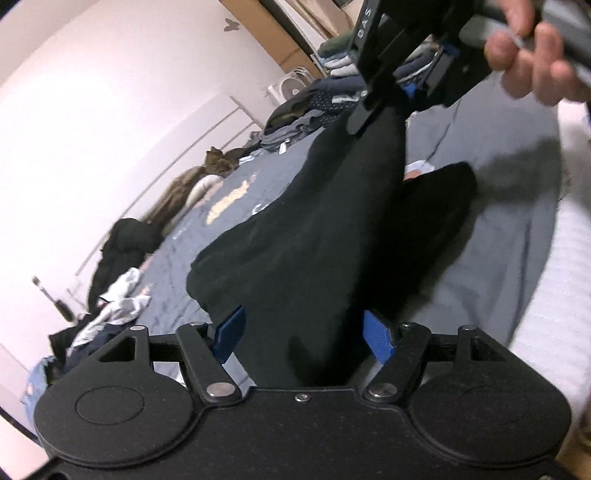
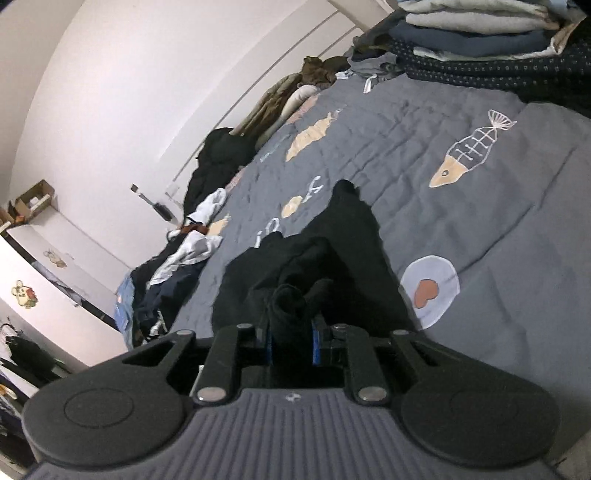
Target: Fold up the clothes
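A black garment (image 1: 314, 221) stretches across the grey bed cover (image 1: 498, 229) between my two grippers. My left gripper (image 1: 303, 334) is open, its blue pads (image 1: 378, 339) spread wide, and the cloth fills the gap between them. In the same view the right gripper (image 1: 402, 92) is at the top, held by a person's hand (image 1: 535, 55), at the garment's far end. The right wrist view shows the right gripper (image 2: 291, 339) shut on a bunched end of the black garment (image 2: 332, 251), which trails away over the cover.
The bed cover (image 2: 480, 229) has fish and egg drawings. A stack of folded clothes (image 2: 472, 33) stands at the far right. Unfolded clothes (image 2: 177, 266) lie along the left edge, with a black jacket (image 2: 218, 162) and brown garments (image 2: 280, 96) by the white wall.
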{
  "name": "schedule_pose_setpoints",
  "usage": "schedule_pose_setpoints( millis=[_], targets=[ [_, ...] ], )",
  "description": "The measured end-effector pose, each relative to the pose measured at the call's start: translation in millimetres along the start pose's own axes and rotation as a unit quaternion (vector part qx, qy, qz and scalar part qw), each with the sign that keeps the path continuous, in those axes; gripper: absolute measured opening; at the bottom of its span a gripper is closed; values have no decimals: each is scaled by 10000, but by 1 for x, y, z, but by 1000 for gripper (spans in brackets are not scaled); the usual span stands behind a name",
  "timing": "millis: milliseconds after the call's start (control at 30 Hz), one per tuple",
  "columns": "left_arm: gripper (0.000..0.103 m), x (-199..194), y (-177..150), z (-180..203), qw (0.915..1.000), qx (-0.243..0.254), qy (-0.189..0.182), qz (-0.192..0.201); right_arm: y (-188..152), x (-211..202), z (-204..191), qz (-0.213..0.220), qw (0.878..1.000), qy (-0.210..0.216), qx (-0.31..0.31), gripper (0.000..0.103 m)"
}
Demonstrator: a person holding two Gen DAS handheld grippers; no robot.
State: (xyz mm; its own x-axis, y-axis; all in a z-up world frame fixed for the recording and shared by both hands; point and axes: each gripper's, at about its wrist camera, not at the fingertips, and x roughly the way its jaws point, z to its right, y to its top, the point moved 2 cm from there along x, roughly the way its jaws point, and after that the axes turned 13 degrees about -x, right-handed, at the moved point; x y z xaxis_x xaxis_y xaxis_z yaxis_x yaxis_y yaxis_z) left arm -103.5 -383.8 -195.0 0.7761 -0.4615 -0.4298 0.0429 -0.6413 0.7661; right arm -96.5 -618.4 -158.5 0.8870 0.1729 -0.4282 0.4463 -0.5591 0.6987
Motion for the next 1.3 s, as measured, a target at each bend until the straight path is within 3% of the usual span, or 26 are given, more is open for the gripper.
schedule_pose_setpoints(
  millis=[100, 233, 367, 433, 467, 500, 600, 633, 700, 733, 833, 867, 933, 1200, 1300],
  targets=[
    [60, 11, -12, 3, 9971, 634, 404, -92, -1, -1, -1, -22, 10000, -70, -29, 18],
    [61, 23, -36, -6, 9829, 1470, 1036, -389, -2, -3, 0, -8, 9994, -283, -183, 18],
    [55, 21, -39, -12, 9814, 1642, 898, -433, -7, 0, 0, -126, 9979, -503, -389, 17],
    [53, 17, -35, -8, 9799, 1754, 913, -278, -10, 2, -1, -188, 9967, -608, -507, 17],
    [47, 14, -33, -7, 9794, 1779, 943, -171, -11, 2, -2, -199, 9961, -648, -561, 17],
    [45, 12, -30, -8, 9794, 1769, 970, -77, -8, -3, -3, -7, 9968, -574, -561, 17],
    [51, 10, -22, -8, 9805, 1656, 1053, 86, -3, -11, -6, 224, 9946, -677, -758, 17],
    [58, 13, -24, -5, 9796, 1726, 1024, 14, -4, -10, -6, 212, 9931, -790, -844, 17],
    [58, 18, -34, 4, 9772, 1970, 739, -274, -9, -3, -2, -19, 9920, -911, -870, 17],
    [53, 19, -39, 6, 9757, 2064, 672, -313, -11, 1, 0, -134, 9913, -972, -883, 17],
    [21, 22, -51, 14, 9700, 2344, 486, -424, -18, 12, 6, -480, 9879, -1151, -921, 17],
    [15, 21, -51, 13, 9675, 2444, 462, -450, -20, 16, 9, -595, 9865, -1211, -933, 17],
    [11, 20, -53, 10, 9612, 2681, 442, -466, -23, 19, 9, -696, 9849, -1258, -964, 17],
    [9, 15, -52, -32, 9429, 3257, 511, -469, -35, 27, -9, -812, 9837, -1105, -1161, 17],
    [8, 9, -51, -51, 9403, 3311, 566, -544, -41, 31, -19, -878, 9849, -932, -1167, 17]
  ],
)
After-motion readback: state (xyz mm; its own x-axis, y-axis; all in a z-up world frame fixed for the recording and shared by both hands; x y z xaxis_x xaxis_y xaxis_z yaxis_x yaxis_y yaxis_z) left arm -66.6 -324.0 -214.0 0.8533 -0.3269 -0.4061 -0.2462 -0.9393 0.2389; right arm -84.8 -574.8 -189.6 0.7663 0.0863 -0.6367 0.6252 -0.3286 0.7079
